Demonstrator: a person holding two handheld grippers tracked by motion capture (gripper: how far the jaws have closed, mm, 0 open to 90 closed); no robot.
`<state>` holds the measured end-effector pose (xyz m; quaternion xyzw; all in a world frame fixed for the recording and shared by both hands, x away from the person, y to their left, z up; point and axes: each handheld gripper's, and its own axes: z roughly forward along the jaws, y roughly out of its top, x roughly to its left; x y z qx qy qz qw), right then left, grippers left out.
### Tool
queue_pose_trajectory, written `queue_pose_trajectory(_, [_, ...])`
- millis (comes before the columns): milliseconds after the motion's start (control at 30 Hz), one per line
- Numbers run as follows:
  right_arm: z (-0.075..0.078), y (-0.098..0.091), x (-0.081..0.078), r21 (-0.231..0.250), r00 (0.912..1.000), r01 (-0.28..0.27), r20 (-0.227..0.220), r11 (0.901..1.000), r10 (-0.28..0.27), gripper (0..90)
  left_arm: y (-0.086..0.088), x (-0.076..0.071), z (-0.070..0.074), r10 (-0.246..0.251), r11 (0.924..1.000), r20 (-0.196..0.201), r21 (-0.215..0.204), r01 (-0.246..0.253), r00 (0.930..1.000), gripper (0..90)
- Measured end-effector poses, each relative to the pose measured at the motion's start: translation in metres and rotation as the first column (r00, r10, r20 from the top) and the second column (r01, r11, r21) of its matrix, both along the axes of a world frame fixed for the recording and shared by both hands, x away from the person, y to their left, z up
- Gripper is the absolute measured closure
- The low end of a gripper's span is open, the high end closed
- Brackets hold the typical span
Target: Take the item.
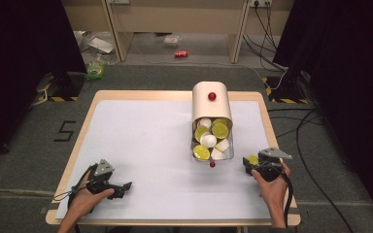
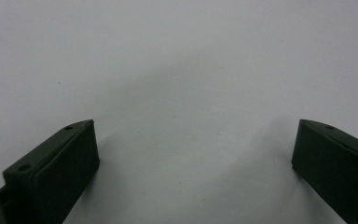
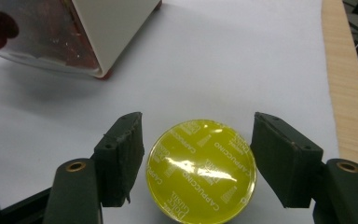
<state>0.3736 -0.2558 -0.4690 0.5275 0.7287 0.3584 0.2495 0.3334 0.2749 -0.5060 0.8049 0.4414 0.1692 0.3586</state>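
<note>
A yellow coffee capsule [image 3: 200, 170] marked "cappuccino" stands lid-up on the white table top, at the front right [image 1: 253, 159]. My right gripper [image 3: 198, 144] straddles it; the pads stand just off its sides, so the gripper is open, held in a hand [image 1: 249, 162]. A cream capsule dispenser [image 1: 211, 104] with a red knob stands at the middle back. Its clear front tray [image 1: 212, 141] holds several yellow and white capsules. My left gripper [image 1: 126, 187] rests at the front left, jaws wide open [image 2: 193, 149] over bare white surface.
The dispenser's corner [image 3: 107, 28] lies close ahead and left of the right gripper. The table's wooden right edge [image 3: 349, 93] runs just beside it. A small red foot or ball [image 1: 212, 164] sits in front of the tray. Cables and litter lie on the floor behind.
</note>
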Motion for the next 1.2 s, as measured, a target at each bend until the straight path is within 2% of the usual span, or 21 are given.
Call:
queue_pose_trajectory(267, [0.010, -0.004, -0.003, 0.021, 0.9987, 0.017, 0.049, 0.9996, -0.018, 34.8, 0.000, 0.000, 0.000, 0.000, 1.0000, 0.000, 0.001, 0.000, 1.0000, 0.0])
queue_pose_trajectory(500, [0.016, -0.004, -0.006, 0.034, 0.9975, 0.017, 0.069, 0.9993, -0.019, 34.7, 0.000, 0.000, 0.000, 0.000, 1.0000, 0.000, 0.000, 0.000, 1.0000, 0.0])
queue_pose_trajectory(1200, [0.039, 0.009, -0.021, 0.051, 0.9897, -0.036, 0.140, 0.9981, 0.029, 34.7, 0.000, 0.000, 0.000, 0.002, 1.0000, 0.004, 0.004, -0.002, 1.0000, 0.0])
